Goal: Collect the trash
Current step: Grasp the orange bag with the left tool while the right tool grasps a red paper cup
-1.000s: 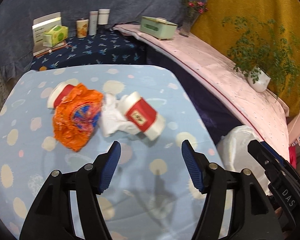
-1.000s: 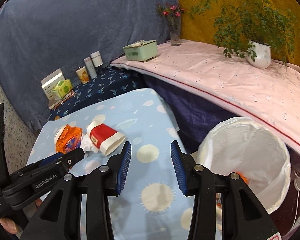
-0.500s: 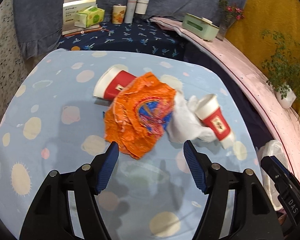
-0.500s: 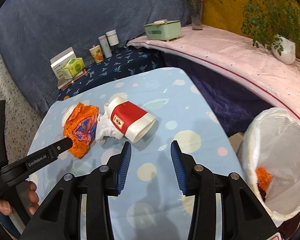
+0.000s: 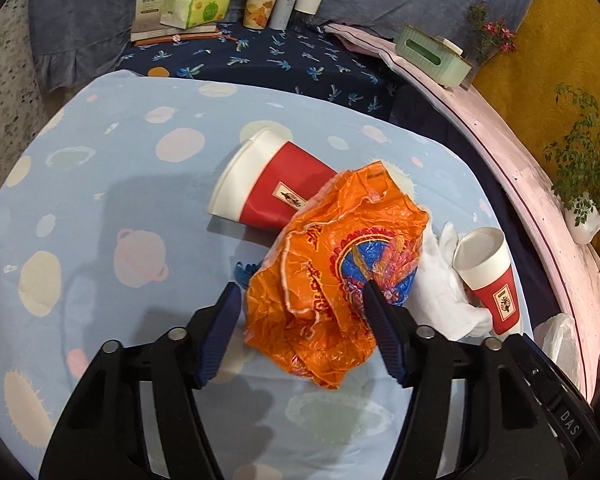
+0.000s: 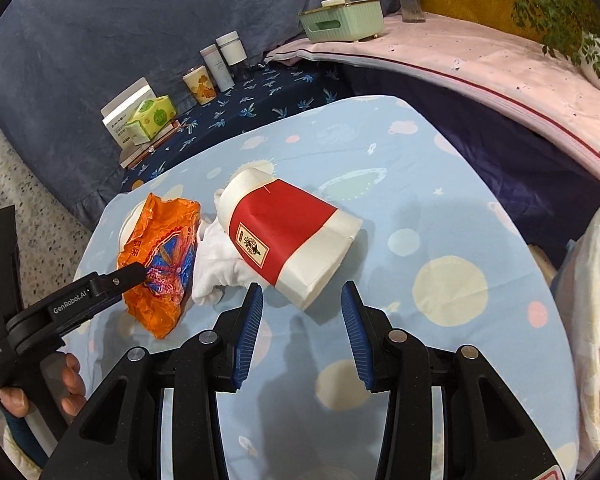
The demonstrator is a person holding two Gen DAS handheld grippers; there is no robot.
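Left gripper (image 5: 300, 332) half-open, jaws just closing, straddles crumpled orange wrapper (image 5: 332, 276) mid-table, no pinch yet. Right gripper (image 6: 302, 332) narrow, empty; red paper cup (image 6: 288, 240) just ahead, long axis diagonal toward bin-side edge.

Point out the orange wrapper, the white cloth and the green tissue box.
orange wrapper (image 5: 332, 280): left wrist view, printed middle.
white cloth (image 6: 220, 268): right wrist view, crumpled centre.
green tissue box (image 6: 342, 20): right wrist view, front wall.

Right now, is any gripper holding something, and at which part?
Nothing is held yet. The left gripper straddles the orange wrapper, its jaws just closing. The right gripper is open before the red cup.
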